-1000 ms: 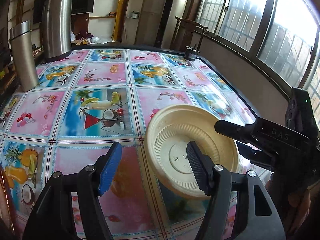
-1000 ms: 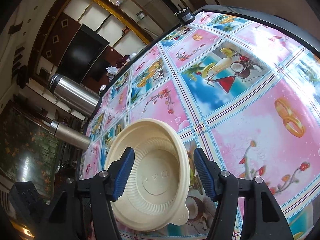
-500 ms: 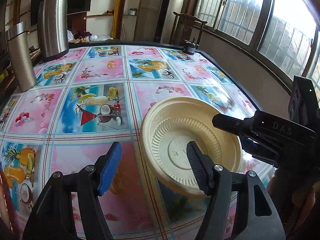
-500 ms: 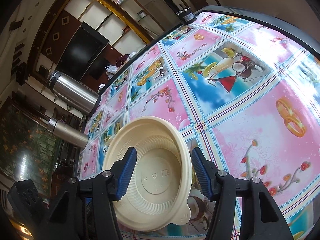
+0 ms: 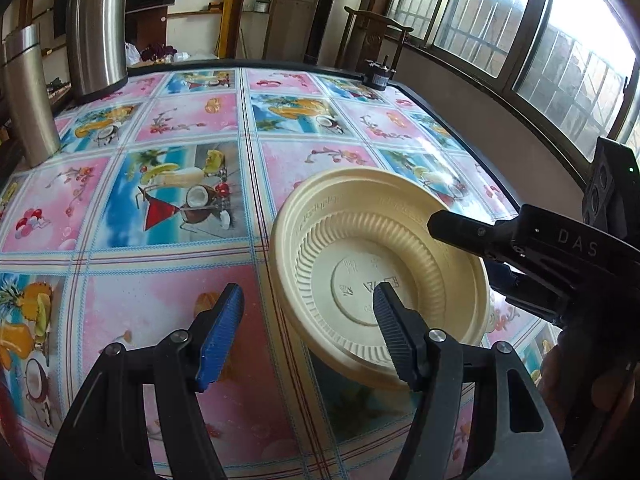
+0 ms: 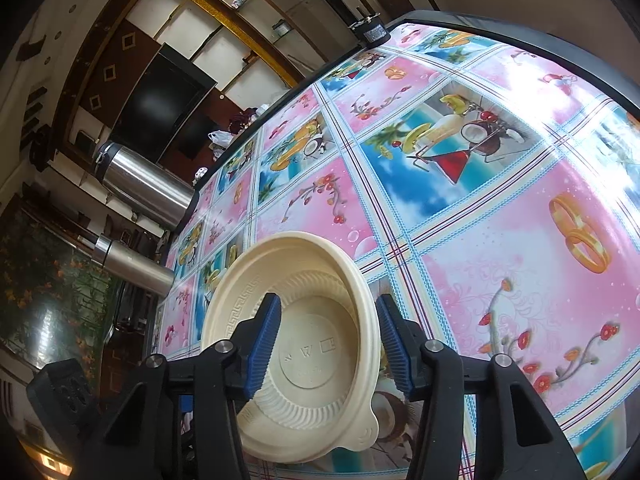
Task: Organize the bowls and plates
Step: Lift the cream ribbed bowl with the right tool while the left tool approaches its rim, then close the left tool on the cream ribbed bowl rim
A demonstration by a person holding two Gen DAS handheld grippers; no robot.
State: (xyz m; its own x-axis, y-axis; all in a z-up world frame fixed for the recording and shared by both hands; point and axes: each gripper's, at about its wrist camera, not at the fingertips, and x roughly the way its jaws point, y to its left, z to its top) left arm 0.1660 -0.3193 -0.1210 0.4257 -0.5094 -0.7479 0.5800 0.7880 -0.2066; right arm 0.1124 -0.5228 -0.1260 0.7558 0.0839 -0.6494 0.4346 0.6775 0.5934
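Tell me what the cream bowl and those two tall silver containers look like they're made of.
The cream bowl looks like moulded plastic or plant-fibre disposable ware: matte, with ribbed walls and stamped marks on its base. The two tall containers look like brushed stainless steel, given their streaky reflections and silver sheen.

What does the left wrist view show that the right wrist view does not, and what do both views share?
Only the left wrist view shows the barred windows, the wooden chair beyond the table's far edge, and the right hand-held gripper from the side, straddling the bowl's rim.

Only the right wrist view shows the dark screen on the wall unit, the bowl's small tab handle and the patterned rim band.

Both show the cream bowl, tilted off the patterned tablecloth, and two steel flasks.
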